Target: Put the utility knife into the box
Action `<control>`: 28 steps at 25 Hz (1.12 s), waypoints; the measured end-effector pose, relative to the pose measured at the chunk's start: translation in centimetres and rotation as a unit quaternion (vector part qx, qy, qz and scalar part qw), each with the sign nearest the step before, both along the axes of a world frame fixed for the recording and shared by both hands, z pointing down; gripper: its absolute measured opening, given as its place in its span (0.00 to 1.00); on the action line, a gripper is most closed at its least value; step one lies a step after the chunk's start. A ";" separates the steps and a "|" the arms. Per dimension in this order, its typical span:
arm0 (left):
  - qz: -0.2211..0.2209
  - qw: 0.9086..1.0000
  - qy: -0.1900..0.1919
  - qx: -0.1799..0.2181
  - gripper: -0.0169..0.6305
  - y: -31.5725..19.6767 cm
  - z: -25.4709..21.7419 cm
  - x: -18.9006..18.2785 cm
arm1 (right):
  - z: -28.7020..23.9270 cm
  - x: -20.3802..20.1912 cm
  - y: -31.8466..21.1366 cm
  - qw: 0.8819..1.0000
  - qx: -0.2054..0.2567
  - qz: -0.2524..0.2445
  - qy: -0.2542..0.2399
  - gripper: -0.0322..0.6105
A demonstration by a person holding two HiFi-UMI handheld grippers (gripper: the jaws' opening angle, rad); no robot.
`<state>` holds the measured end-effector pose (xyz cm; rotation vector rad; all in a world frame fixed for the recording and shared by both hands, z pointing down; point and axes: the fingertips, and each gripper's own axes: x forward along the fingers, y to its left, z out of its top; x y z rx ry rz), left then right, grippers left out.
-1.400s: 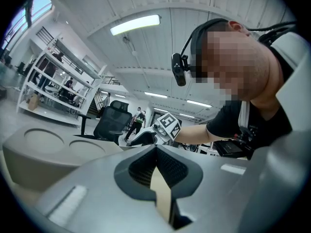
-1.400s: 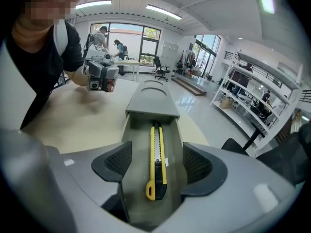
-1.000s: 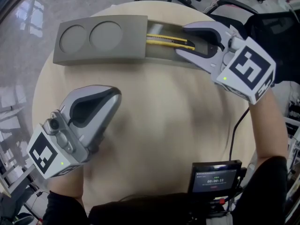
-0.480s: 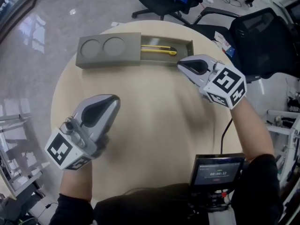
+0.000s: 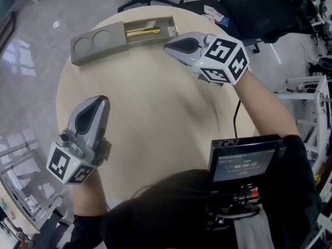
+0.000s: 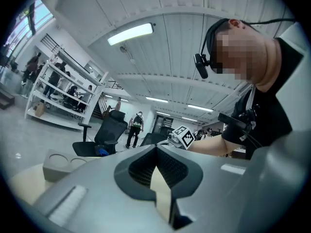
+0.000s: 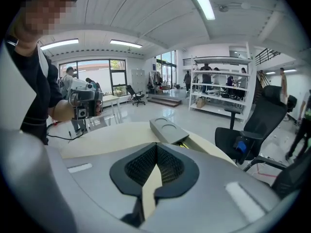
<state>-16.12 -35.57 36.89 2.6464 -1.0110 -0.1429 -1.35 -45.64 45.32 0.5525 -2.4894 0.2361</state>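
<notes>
yellow utility knife (image 5: 142,32) lies inside the box (image 5: 118,39) at the desk's (image 5: 155,113) far edge. right gripper (image 5: 167,47), jaws just closing on nothing, and left gripper (image 5: 102,100) are both shut, empty. best to back off without nudging the box.

Desk (image 5: 155,118): pale beige, plain. Box (image 5: 98,44): dull grey-olive. Utility knife (image 5: 142,31): yellow. Left claw (image 5: 102,99), right claw (image 5: 167,47): light grey shells; inner pads (image 7: 141,166) black, fine mesh texture. Marker cubes (image 5: 223,60): white faces, black square patterns. Sleeves (image 5: 298,170): black. Floor (image 5: 28,56): glossy grey, pale reflections. Chair (image 5: 259,7): black.
</notes>
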 end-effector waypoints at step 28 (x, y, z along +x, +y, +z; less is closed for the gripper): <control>-0.009 0.999 0.045 0.011 0.02 33.4 -14.8 -14.4 | -21.0 -10.4 32.0 0.991 0.031 0.057 -0.116 0.07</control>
